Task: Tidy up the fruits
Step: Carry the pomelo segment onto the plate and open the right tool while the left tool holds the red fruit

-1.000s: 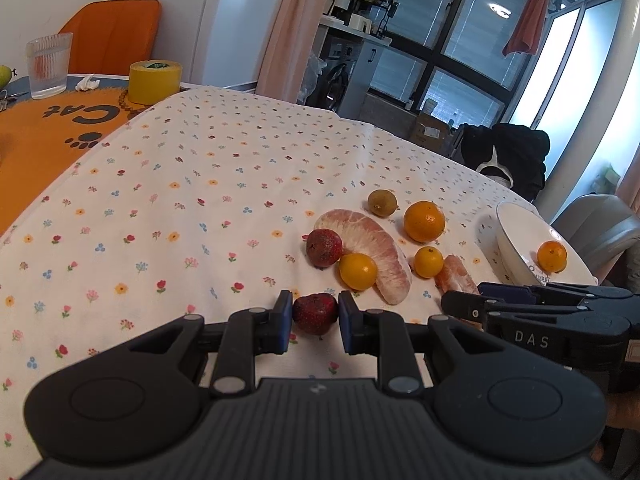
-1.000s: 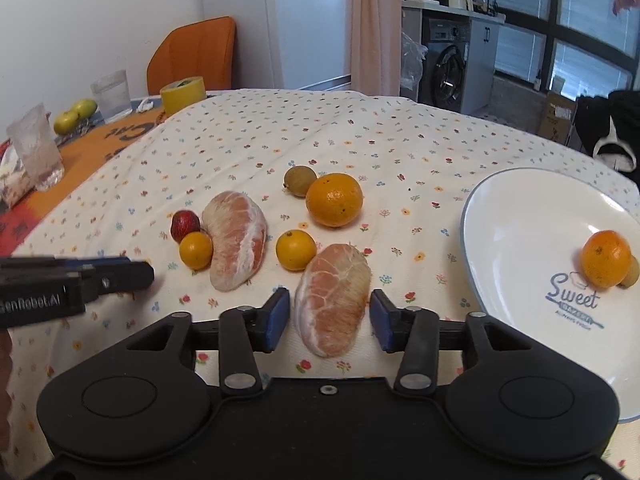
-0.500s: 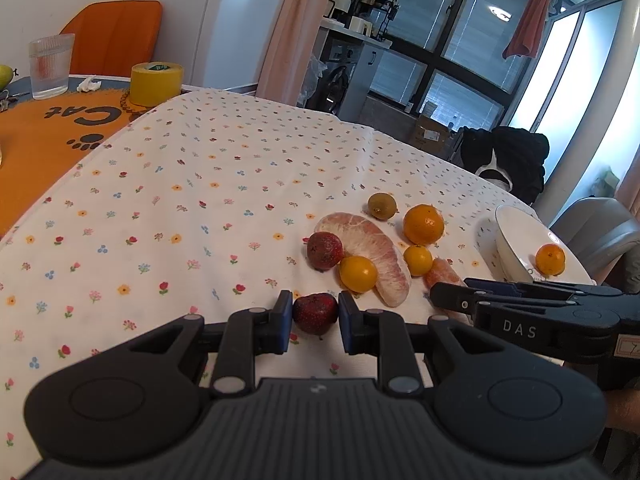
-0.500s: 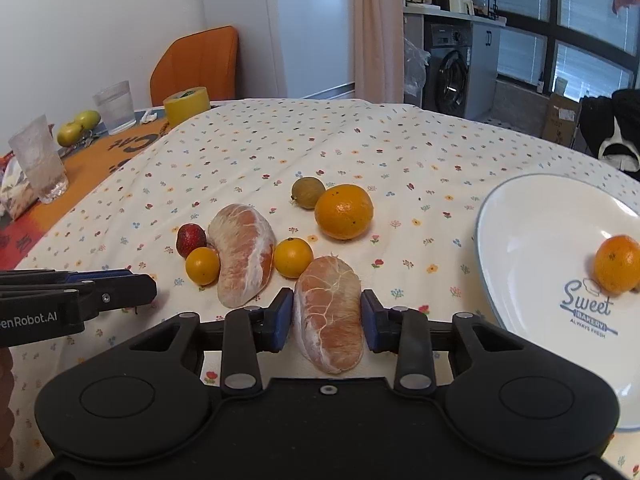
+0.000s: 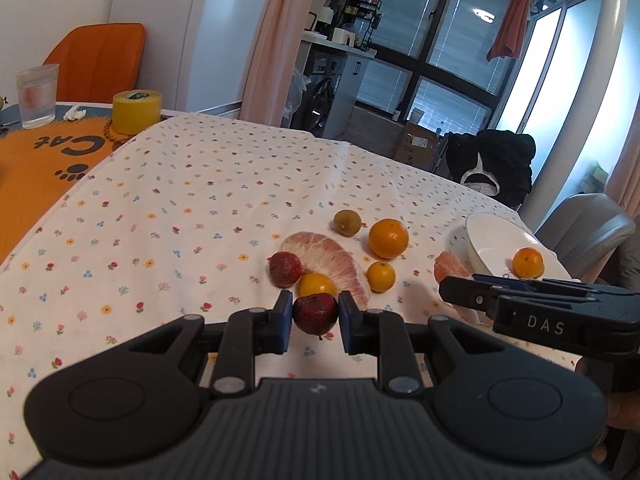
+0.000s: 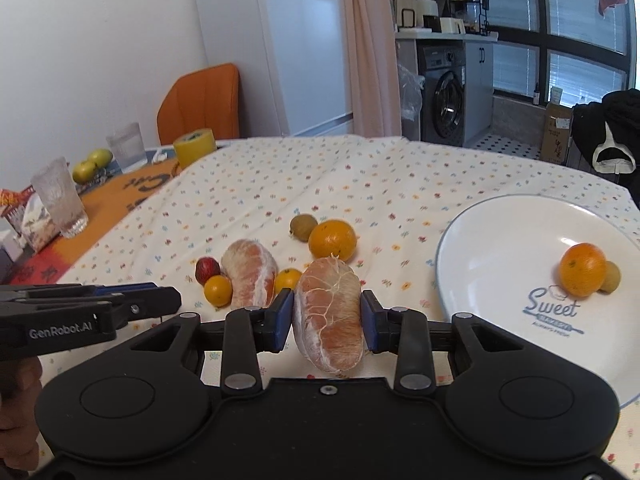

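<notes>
Holding a peeled pomelo segment (image 6: pixel 329 314) between its blue pads, the right hand-held gripper (image 6: pixel 327 316) is clenched on the fruit at both flanks, the segment's long axis running along the fingers, away from the camera. The segment appears to be lifted clear of the tabletop (image 6: pixel 360 184), though the black gripper body hides its underside. The relation that matters next is the white plate (image 6: pixel 500 248): it lies to the right of this gripper and slightly ahead, near but not under it, so the carry looks to be a sideways swing to the right. An orange (image 6: pixel 582 274) with a small pale fruit (image 6: pixel 610 277) touching it already sits at the plate's far right, leaving the near left part bare for a landing.

The left hand-held gripper (image 5: pixel 314 318) is shut on a dark red strawberry (image 5: pixel 315 313), pinched between its pads. From the left wrist view the plate lies well to the right, beyond the right gripper's body, so the right hand is the nearer one and should probably go first.

Remaining on the flowered cloth are a second pomelo segment (image 6: pixel 250 274), a second strawberry (image 6: pixel 207 270), two small oranges (image 6: pixel 218 290), a large orange (image 6: pixel 332 240) and a brownish round fruit (image 6: pixel 303 227), all clustered just ahead of the grippers. Both grippers point forward, roughly level, side by side.
</notes>
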Motion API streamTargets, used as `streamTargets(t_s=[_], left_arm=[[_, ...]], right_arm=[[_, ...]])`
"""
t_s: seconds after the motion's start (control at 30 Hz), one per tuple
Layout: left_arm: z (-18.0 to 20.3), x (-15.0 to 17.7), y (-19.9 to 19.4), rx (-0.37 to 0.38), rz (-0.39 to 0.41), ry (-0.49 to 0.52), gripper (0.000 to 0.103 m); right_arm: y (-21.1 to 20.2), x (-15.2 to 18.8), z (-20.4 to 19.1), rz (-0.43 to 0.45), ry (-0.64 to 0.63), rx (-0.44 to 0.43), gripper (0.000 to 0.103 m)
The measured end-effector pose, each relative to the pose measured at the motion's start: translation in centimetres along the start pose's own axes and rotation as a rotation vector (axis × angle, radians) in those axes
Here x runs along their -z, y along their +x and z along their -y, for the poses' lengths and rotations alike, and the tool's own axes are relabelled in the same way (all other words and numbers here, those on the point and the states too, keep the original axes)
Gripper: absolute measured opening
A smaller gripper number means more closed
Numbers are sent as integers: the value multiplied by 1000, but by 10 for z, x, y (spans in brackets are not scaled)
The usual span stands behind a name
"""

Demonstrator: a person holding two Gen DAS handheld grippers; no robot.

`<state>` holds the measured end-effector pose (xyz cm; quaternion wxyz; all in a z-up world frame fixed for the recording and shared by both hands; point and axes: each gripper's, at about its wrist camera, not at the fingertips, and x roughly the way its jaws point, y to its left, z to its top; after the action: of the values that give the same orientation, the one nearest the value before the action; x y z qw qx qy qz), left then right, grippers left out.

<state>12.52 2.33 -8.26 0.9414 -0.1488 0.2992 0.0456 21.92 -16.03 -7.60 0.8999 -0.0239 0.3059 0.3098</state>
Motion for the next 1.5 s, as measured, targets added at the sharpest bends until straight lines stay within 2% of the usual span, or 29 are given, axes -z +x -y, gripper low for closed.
streamTargets(t_s=[0.6,1.1,1.5], left_arm=[[53,-15,8,58,19,89,23],[99,-21,26,113,4,159,23],[121,-22,41,130,-15,201,23]], right_arm=[[-40,-3,59,96,75,90,34],[-57,10,115,117,152,200,34],[-47,18,140,102,182,261,34]])
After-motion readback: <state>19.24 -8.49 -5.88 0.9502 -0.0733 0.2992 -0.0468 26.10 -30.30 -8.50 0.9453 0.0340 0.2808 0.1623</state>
